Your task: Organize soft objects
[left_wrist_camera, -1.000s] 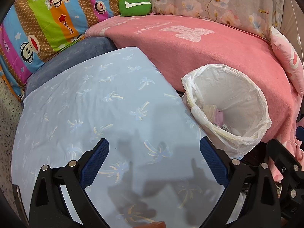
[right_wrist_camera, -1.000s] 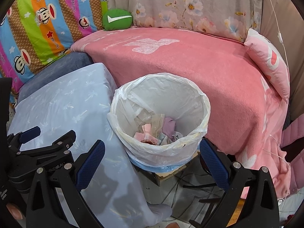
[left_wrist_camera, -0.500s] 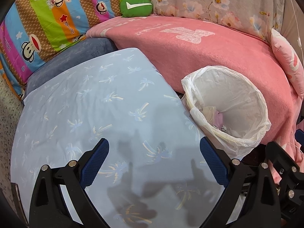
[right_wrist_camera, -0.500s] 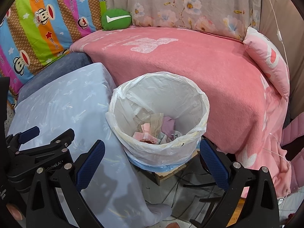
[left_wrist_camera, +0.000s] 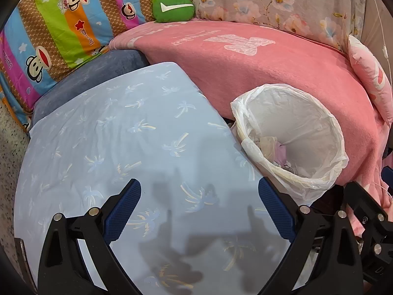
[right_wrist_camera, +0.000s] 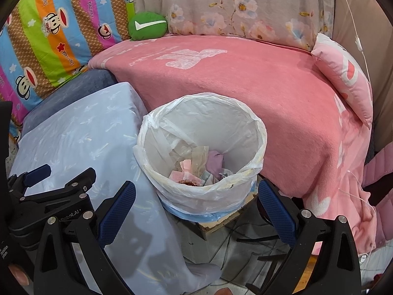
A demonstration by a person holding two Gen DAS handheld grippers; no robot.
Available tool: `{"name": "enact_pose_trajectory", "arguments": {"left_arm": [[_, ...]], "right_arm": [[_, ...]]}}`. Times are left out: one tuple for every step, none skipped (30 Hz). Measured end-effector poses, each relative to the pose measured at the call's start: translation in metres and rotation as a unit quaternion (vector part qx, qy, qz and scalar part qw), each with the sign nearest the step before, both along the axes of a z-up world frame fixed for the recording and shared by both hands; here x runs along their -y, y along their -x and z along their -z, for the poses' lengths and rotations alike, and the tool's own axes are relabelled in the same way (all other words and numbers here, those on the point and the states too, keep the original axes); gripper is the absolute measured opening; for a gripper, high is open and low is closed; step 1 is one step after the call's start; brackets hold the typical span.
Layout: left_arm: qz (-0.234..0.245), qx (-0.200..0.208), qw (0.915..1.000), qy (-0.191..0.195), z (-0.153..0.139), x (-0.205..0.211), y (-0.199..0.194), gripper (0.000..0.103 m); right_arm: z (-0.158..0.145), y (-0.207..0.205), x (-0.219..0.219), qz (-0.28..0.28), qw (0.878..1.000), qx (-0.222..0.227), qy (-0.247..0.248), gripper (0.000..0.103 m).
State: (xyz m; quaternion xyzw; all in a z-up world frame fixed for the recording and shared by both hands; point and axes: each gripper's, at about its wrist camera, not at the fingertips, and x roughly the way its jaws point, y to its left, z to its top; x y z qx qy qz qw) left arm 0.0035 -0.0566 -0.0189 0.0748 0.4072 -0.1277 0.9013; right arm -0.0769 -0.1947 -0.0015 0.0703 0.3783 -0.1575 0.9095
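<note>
Two grippers: both held with fingers spread wide and nothing between them.
Landmark: the white-lined bin [right_wrist_camera: 201, 152], which stands between the blue palm-print cloth and the pink blanket.
Striped monkey quilt [left_wrist_camera: 61, 24]: far left of the bin and behind it, propped upright as a backdrop.
Dark blue cushion [left_wrist_camera: 93, 73]: left of the bin, under the far edge of the palm-print cloth.
Blue palm-print cloth [left_wrist_camera: 118, 142]: just left of the bin, its right edge touching the liner; it lies flat and smooth.
Left gripper [left_wrist_camera: 199, 209]: left of the bin and nearer the camera, hovering over the palm-print cloth with its blue pads wide apart, gripping nothing.
Green pouch [right_wrist_camera: 148, 25]: behind the bin and a little left, resting at the back edge of the pink blanket against the quilt; it bears a white tick mark.
Bin contents: crumpled pink, lilac and pale scraps lie at the bottom; what each scrap is cannot be told.
Right gripper [right_wrist_camera: 196, 202]: just in front of the bin, fingers wide on either side of its lower wall, not touching it and empty.
Pink blanket [right_wrist_camera: 258, 78]: behind and right of the bin, spread over a raised surface.
Floral fabric [right_wrist_camera: 245, 5]: behind the bin, standing up beyond the blanket.
Pink pillow [right_wrist_camera: 343, 73]: far right of the bin, tilted on the blanket's edge.
</note>
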Motion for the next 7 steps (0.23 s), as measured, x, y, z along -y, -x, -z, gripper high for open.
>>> {"name": "enact_pose_trajectory", "arguments": {"left_arm": [[0.0,-0.001,1.0,-0.001,0.0001,0.0003,0.0,0.092],[0.0,-0.001,1.0,0.0,-0.0004,0.0003,0.0002,0.092],[0.0,-0.001,1.0,0.0,-0.0004,0.0004,0.0005,0.092],[0.001,-0.001,1.0,-0.001,-0.0003,0.0005,0.0005,0.092],[0.003,-0.002,1.0,-0.001,-0.0002,0.0006,0.0007,0.092],[0.004,-0.003,1.0,-0.002,0.0,0.0013,0.0007,0.092],[0.006,-0.003,1.0,-0.002,-0.0003,0.0016,0.0011,0.092]], "right_arm": [[-0.0001,-0.0002,0.0001,0.0,1.0,0.001,0.0,0.097],[-0.0001,0.0004,0.0009,0.001,1.0,0.001,0.0,0.097],[0.0001,0.0008,0.0015,0.001,1.0,0.001,0.0,0.097],[0.0005,0.0011,0.0021,0.002,1.0,0.002,-0.001,0.097],[0.0004,0.0014,0.0028,0.003,1.0,0.002,-0.002,0.097],[0.0004,0.0017,0.0031,0.003,1.0,0.002,-0.002,0.097],[0.0004,0.0017,0.0033,0.004,1.0,0.002,-0.002,0.097]]}}
